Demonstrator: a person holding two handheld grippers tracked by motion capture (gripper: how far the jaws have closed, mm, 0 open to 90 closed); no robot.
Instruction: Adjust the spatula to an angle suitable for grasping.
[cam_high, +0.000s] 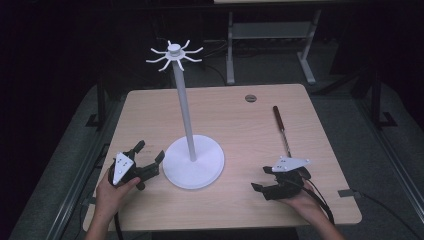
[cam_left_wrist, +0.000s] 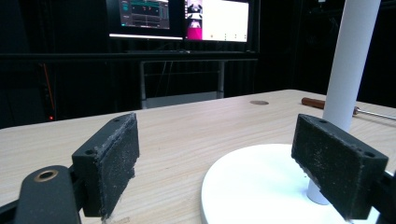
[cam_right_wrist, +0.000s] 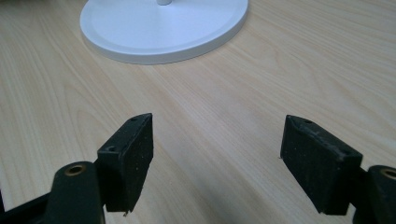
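Observation:
A white stand with a round base (cam_high: 194, 163) and a tall pole (cam_high: 184, 105) topped by a ring of curved hooks (cam_high: 174, 54) stands mid-table. My left gripper (cam_high: 150, 151) rests at the table's left, just beside the base, held by a hand. Its jaws stand open and empty in the left gripper view (cam_left_wrist: 215, 170), with the base (cam_left_wrist: 261, 186) and pole (cam_left_wrist: 350, 60) ahead. My right gripper (cam_high: 262, 178) rests near the front right, open and empty (cam_right_wrist: 217, 158), aimed at the base (cam_right_wrist: 163, 28). A screwdriver with a dark red handle (cam_high: 281, 127) lies at the right.
The wooden table (cam_high: 240, 120) has a round cable hole (cam_high: 250, 98) near its far edge. A metal desk frame (cam_high: 270, 45) stands beyond on the dark floor. Monitors (cam_left_wrist: 182, 18) glow in the background of the left gripper view.

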